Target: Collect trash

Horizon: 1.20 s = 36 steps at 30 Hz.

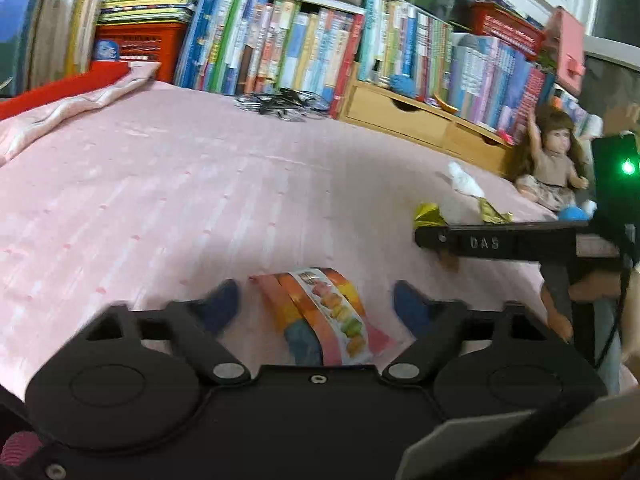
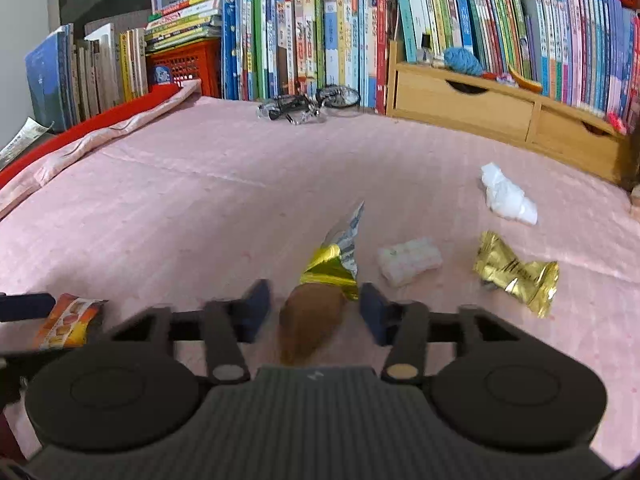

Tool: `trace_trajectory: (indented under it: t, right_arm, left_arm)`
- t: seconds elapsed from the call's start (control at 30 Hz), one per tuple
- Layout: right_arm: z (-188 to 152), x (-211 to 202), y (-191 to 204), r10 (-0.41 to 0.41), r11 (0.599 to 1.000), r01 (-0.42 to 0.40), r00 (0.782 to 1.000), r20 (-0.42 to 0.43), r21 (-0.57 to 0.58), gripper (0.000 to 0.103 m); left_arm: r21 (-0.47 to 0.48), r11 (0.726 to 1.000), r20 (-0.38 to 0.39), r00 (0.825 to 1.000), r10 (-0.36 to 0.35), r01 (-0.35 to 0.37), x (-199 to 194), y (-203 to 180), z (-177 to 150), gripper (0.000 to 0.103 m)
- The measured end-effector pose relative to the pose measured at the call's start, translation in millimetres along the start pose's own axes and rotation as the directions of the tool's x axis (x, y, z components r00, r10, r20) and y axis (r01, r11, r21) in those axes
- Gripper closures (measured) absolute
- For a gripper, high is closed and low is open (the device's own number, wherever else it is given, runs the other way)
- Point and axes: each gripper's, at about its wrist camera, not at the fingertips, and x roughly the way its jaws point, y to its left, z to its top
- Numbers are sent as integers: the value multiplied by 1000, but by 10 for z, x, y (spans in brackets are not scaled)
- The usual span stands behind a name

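Trash lies scattered on the pink bedspread. Left gripper: jaws part open, an orange snack wrapper sits flat between them, clear gap to each blue pad, not pinched. Right gripper: jaws part open around a brown cone-shaped piece with a gold foil wrapper at its far end; the pads stand just beside the cone on both sides, and the blur does not let me say whether they touch it. Foil flares out beyond the fingertips, silver torn edge pointing away. Right of that jaw, near: a small white packet, then a crumpled gold wrapper further right, and a crumpled white tissue beyond both, all apart from each other. In the right wrist view the orange wrapper shows at the left edge beside the left gripper's dark finger. In the left wrist view the right gripper comes in from the right as a black bar, a hand under it, partly hiding the gold foil and tissue behind. Nothing lies between either jaw pair and its piece. Far side of the bed: a pile of glasses, a wooden drawer unit, a red crate and a wall of books. A doll sits at the right edge by the drawers. Folded pink cloth over a red rail runs along the left side.
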Motion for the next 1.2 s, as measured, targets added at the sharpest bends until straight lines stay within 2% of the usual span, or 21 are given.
trace_trajectory:
  t: [0.1, 0.17, 0.27, 0.5, 0.83, 1.2]
  right_arm:
    - [-16, -66, 7, 4, 1000, -4, 1000, 30, 0, 69]
    - [-18, -117, 12, 6, 1000, -6, 999, 41, -2, 70]
    - [-22, -207, 26, 5, 1000, -5, 998, 58, -5, 70]
    - [-69, -461, 93, 20, 1000, -20, 996, 82, 6, 70]
    - [-251, -908, 278, 38, 999, -41, 994, 103, 31, 70]
    - [-708, -1480, 564, 59, 997, -65, 990, 131, 43, 69]
  left_arm:
    - [-32, 999, -9, 1000, -13, 12, 48, 12, 30, 63]
    - [-46, 998, -14, 999, -35, 34, 59, 13, 49, 65]
    - [-14, 1000, 8, 1000, -26, 26, 37, -41, 60, 67]
    - [41, 999, 27, 999, -37, 36, -71, -172, 96, 68]
    - [86, 994, 10, 998, -69, 68, -320, -238, 27, 67]
    - [143, 983, -36, 993, -113, 117, -806, -208, -309, 67]
